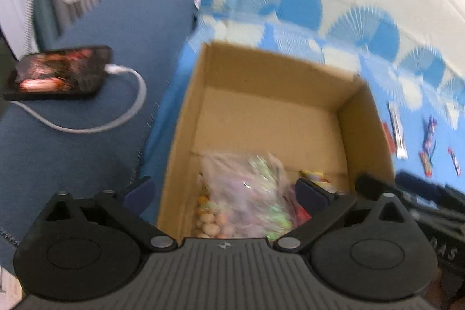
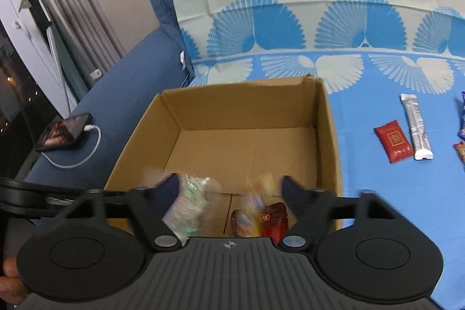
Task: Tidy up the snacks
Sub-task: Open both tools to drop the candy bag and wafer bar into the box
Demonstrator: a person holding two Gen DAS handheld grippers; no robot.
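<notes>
Sitting on blue bedspread [image 2: 392, 208], cardboard box [image 2: 247, 118] half filling: clear candy bag [image 1: 247, 193], red packet [image 2: 273, 218], perhaps blurred yellow one. Red sachet [image 2: 393, 144], silver stick [image 2: 416, 126] still waiting outside. Left gripper [image 1: 225, 192], right gripper [image 2: 229, 191] hovering agape, holding nothing.

Little can be read. In the left wrist view, pale letters "DAS" stand on a black object [image 1: 449, 252] at the lower right edge of the frame. In the right wrist view, the red packet [image 2: 393, 144] at the right carries a gold square emblem with characters too small to read, and the red pouch [image 2: 273, 218] at lower centre bears a small white logo, blurred.
</notes>
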